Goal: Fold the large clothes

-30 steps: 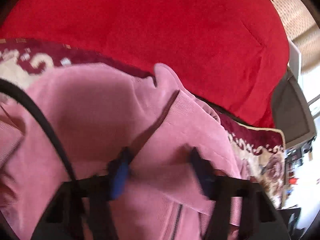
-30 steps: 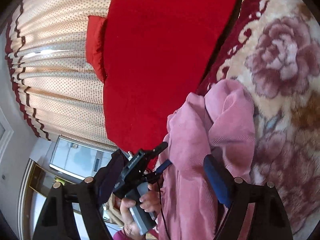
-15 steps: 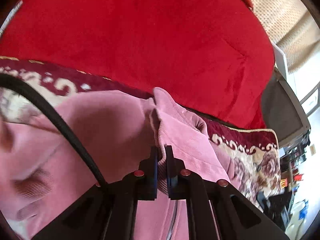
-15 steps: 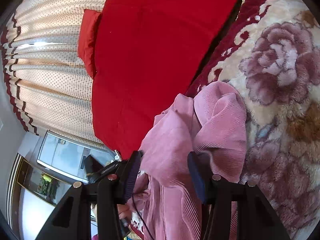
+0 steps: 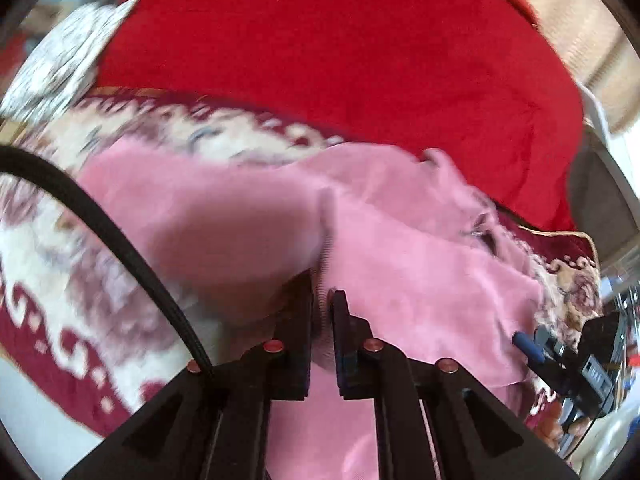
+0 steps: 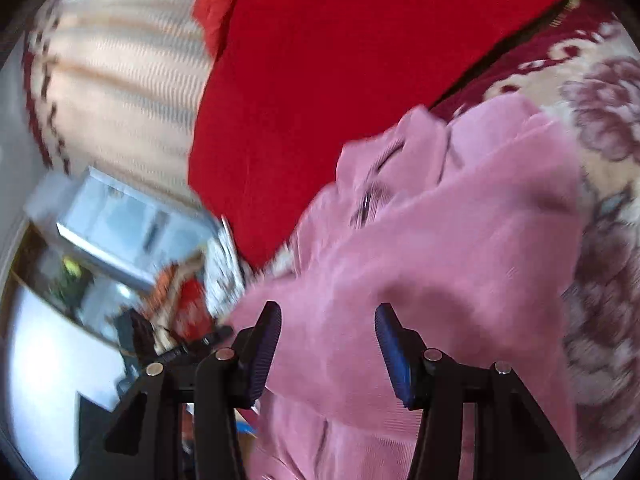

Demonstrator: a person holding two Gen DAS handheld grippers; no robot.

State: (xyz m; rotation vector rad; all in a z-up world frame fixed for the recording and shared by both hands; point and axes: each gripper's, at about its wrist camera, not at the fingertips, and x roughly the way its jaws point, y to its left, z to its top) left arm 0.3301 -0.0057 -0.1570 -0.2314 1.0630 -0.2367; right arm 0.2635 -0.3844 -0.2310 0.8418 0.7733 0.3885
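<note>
A large pink corduroy garment [image 5: 400,248] lies spread over a floral bedcover [image 5: 60,280]. My left gripper [image 5: 322,292] is shut on a ribbed edge of it, and the cloth rises in a taut fold from the pads. In the right wrist view the same pink garment [image 6: 460,220] bulges between the blue pads of my right gripper [image 6: 326,320], which is shut on a thick bunch of it. The right gripper's blue pad [image 5: 528,346] also shows at the lower right of the left wrist view. Both views are blurred by motion.
A red blanket [image 5: 340,60] covers the bed beyond the garment. A grey patterned cloth [image 5: 68,52] lies at the far left. A black cable [image 5: 120,240] crosses the left view. Dotted curtains [image 6: 120,80] and a glass-fronted cabinet [image 6: 120,224] stand beside the bed.
The left gripper closed on the ribbed edge and carried it sideways and slightly up, stretching the garment out. The right jaws narrowed onto a bunch of the fabric and shifted with it.
</note>
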